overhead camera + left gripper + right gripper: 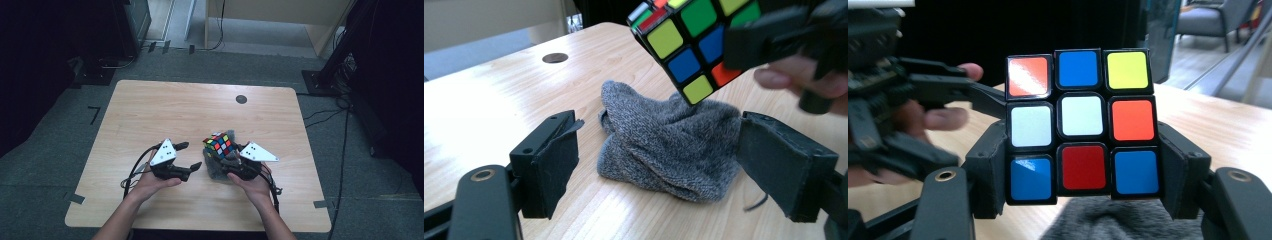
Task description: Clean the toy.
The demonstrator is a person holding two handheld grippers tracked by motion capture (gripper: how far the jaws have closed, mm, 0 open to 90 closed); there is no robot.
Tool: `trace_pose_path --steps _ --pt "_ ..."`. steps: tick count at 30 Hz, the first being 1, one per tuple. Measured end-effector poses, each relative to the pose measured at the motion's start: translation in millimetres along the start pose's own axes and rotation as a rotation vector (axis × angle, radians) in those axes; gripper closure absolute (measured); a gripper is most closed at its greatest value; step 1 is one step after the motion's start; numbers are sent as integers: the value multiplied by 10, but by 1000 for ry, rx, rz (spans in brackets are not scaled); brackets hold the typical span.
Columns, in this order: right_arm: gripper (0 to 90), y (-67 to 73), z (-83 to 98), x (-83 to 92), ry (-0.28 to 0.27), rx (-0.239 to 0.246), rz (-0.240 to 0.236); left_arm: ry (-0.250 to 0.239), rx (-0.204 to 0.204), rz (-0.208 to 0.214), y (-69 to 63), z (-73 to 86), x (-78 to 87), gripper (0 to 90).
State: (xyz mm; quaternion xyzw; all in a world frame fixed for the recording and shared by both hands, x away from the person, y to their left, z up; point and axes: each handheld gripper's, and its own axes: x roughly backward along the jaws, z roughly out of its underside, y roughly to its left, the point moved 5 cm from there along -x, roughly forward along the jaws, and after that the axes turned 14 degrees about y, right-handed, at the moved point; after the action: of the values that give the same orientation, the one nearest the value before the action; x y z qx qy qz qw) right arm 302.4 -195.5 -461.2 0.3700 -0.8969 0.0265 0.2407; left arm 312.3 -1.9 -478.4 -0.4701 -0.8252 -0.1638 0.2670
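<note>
A scrambled Rubik's cube [220, 144] hangs a little above the table, with my right gripper [224, 150] shut on its two sides. In the right gripper view the cube [1080, 125] sits between the pads [988, 175], white centre facing the camera. Under the cube lies a crumpled grey sock [215, 167] on the wooden table [150, 110]. My left gripper [191, 155] is open just left of the sock. In the left gripper view its jaws stand either side of the sock [664, 145] without touching it, and the cube [689, 45] hangs above.
A small black round disc [241, 99] sits in the tabletop near the far edge. Bare wood stretches across the left and far parts of the table. Dark floor, cables and stands surround it.
</note>
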Motion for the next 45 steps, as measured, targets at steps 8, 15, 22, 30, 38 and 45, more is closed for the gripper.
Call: trace_pose_path --steps 8,15,22,30,38,45 --pt "343 103 -25 -25 37 -49 -78 9 -131 -103 -114 9 -62 155" --pt "343 207 -50 -34 66 -74 -128 -21 -185 -145 -163 -8 -56 156" --pt "342 283 -38 -101 127 -96 -167 -46 -214 -154 -199 -30 -60 159" --pt "342 304 -8 -156 172 -155 -207 -51 -245 -169 -222 -17 -70 212" --pt "339 254 33 -201 216 -208 -230 -18 -244 -167 -244 16 -122 287" --pt "299 203 33 -222 182 -233 -289 -33 -197 -162 -203 8 -80 332"
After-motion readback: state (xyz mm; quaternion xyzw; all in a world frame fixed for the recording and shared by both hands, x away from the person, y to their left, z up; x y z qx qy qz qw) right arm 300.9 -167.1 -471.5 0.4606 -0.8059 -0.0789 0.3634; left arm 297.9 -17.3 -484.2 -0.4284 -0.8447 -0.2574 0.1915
